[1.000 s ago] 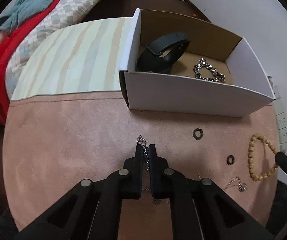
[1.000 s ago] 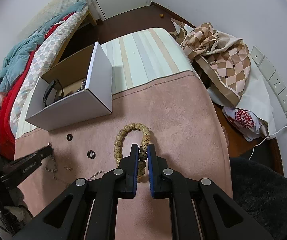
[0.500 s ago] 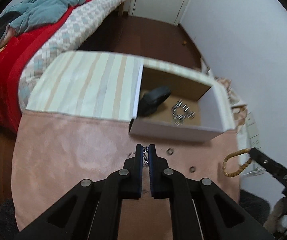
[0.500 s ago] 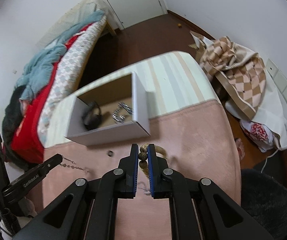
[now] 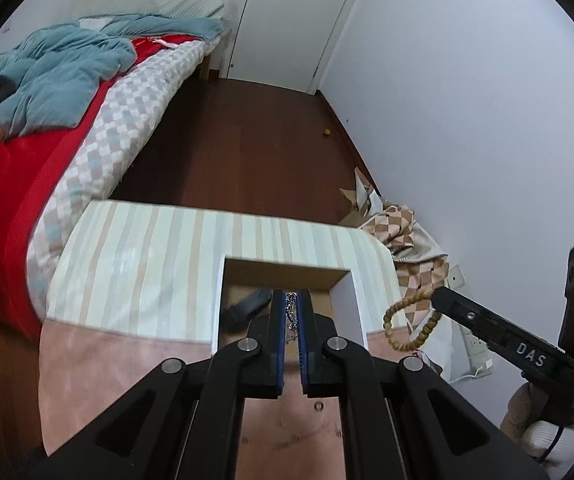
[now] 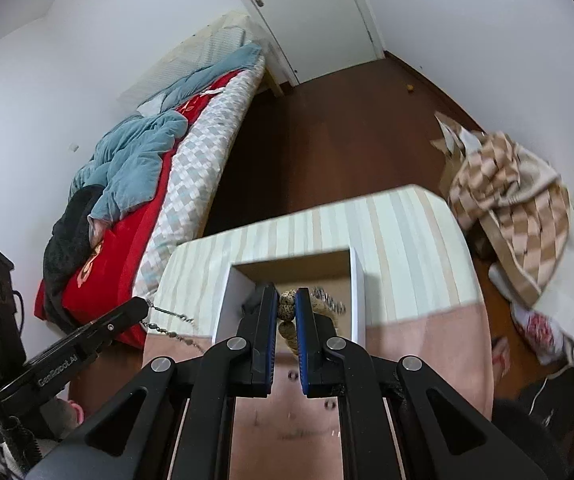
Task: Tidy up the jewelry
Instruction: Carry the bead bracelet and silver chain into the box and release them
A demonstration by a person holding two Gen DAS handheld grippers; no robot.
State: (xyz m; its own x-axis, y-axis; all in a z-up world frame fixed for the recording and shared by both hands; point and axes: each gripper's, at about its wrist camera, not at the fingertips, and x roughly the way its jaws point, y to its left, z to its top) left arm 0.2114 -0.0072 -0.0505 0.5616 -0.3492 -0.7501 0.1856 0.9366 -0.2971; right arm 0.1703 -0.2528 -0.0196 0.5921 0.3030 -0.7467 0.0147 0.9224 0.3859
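My left gripper (image 5: pixel 291 300) is shut on a silver chain (image 5: pixel 291 312) and holds it high above the open white box (image 5: pixel 216 312). In the right wrist view the same chain (image 6: pixel 167 322) hangs from the left gripper (image 6: pixel 143 305). My right gripper (image 6: pixel 286 298) is shut on a wooden bead bracelet (image 6: pixel 287 332), also raised over the box (image 6: pixel 357 300). The bracelet (image 5: pixel 407 326) dangles from the right gripper (image 5: pixel 435 300) in the left wrist view. A black watch (image 5: pixel 247 306) and a silver link bracelet (image 6: pixel 327 304) lie in the box.
The box stands on a table with a pink cloth (image 5: pixel 107 364) and a striped cloth (image 5: pixel 147 256). Small dark rings (image 6: pixel 329 405) lie on the pink cloth. A bed (image 5: pixel 47 128) is at left, a checked blanket (image 6: pixel 515 200) on the floor at right.
Both grippers have risen well above the table and moved over the box, each carrying its piece: the chain on the left, the bead bracelet on the right.
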